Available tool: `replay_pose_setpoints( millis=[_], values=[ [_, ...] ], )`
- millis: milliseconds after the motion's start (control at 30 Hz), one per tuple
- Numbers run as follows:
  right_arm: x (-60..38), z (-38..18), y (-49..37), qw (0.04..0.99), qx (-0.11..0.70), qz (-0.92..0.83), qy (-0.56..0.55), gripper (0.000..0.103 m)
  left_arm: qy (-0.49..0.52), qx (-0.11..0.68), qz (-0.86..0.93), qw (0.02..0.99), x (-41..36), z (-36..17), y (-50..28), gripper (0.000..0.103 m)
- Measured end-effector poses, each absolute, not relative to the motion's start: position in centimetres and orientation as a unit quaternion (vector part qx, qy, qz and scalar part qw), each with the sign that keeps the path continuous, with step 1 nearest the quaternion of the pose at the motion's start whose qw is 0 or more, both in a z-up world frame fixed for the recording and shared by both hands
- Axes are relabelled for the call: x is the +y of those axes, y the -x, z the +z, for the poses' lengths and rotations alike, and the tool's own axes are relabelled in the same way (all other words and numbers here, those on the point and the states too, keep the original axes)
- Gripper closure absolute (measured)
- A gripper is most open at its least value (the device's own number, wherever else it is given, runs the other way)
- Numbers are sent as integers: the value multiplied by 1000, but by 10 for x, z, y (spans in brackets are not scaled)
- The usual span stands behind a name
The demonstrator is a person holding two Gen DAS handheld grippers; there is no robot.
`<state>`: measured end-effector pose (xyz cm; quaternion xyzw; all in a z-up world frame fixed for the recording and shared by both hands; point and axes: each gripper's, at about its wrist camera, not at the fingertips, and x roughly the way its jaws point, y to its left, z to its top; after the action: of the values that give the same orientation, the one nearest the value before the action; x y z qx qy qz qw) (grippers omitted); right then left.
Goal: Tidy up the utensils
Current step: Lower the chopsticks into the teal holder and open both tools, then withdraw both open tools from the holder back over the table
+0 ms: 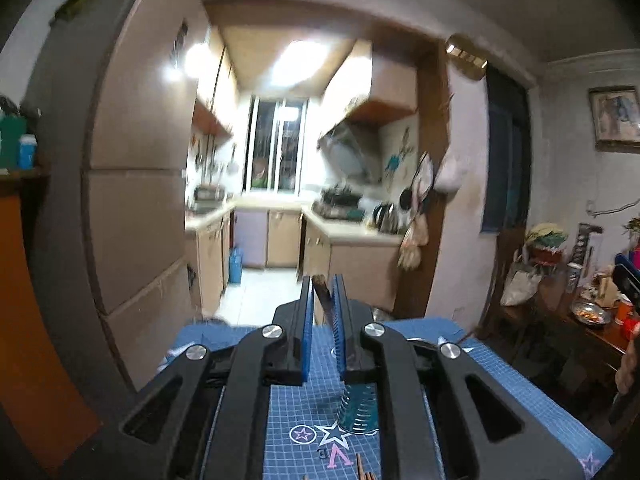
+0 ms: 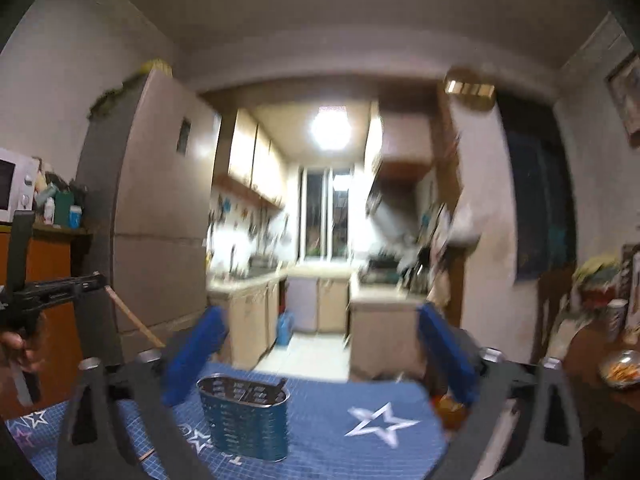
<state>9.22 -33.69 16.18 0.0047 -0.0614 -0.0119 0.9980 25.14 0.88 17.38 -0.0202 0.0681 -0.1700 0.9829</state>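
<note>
Clamping a chopstick (image 1: 322, 296), the left gripper (image 1: 323, 300) risks overshooting the holder (image 2: 245, 416) at six o'clock; right gripper (image 2: 320, 356) gapes empty.

1. The holder (image 1: 357, 410) is sitting half hidden behind the left gripper (image 1: 322, 300).
2. Motion blur is smearing the kitchen (image 2: 320, 260) in the right view.
3. The chopsticks (image 1: 363, 470) are getting cut off by the bottom edge.

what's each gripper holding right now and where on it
The left gripper pinches a thin wooden stick, likely chopsticks, near one end. The right gripper is open and holds nothing.
</note>
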Motion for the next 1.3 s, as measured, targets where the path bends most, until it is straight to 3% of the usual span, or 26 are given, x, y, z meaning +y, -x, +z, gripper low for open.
replay_pose_setpoints(
  millis=[133, 233, 400, 467, 633, 700, 767, 833, 867, 1300],
  values=[
    [-349, 163, -60, 998, -60, 0, -28, 3, -1, 45, -219, 975, -4, 190, -250, 94],
    [-344, 155, -53, 999, -40, 12, -30, 3, -8, 78, -224, 971, -38, 202, -290, 103],
    [-328, 118, -29, 1000, 3, 17, 0, 3, -72, 23, -181, 981, -55, 235, -273, 103],
    [-325, 96, -18, 1000, 20, 9, 22, 3, -120, 54, -155, 979, -42, 206, -263, 103],
    [-316, 47, -5, 996, 70, -9, 55, 3, -212, 251, -103, 939, 1, 75, -240, 103],
    [-315, 31, 1, 995, 88, -3, 38, 3, -217, 294, -116, 924, 17, 40, -213, 103],
    [-317, 22, 3, 994, 108, 1, 10, 3, -221, 324, -124, 912, 29, 9, -177, 96],
    [-317, 12, 4, 990, 137, 7, -20, 3, -193, 358, -139, 903, 42, -12, -157, 62],
    [-313, 11, 4, 989, 143, 8, -21, 3, -186, 366, -145, 900, 42, -19, -149, 58],
    [-263, -9, 23, 983, 175, 37, 35, 3, -135, 413, -173, 884, 38, -72, -126, 59]
  ],
)
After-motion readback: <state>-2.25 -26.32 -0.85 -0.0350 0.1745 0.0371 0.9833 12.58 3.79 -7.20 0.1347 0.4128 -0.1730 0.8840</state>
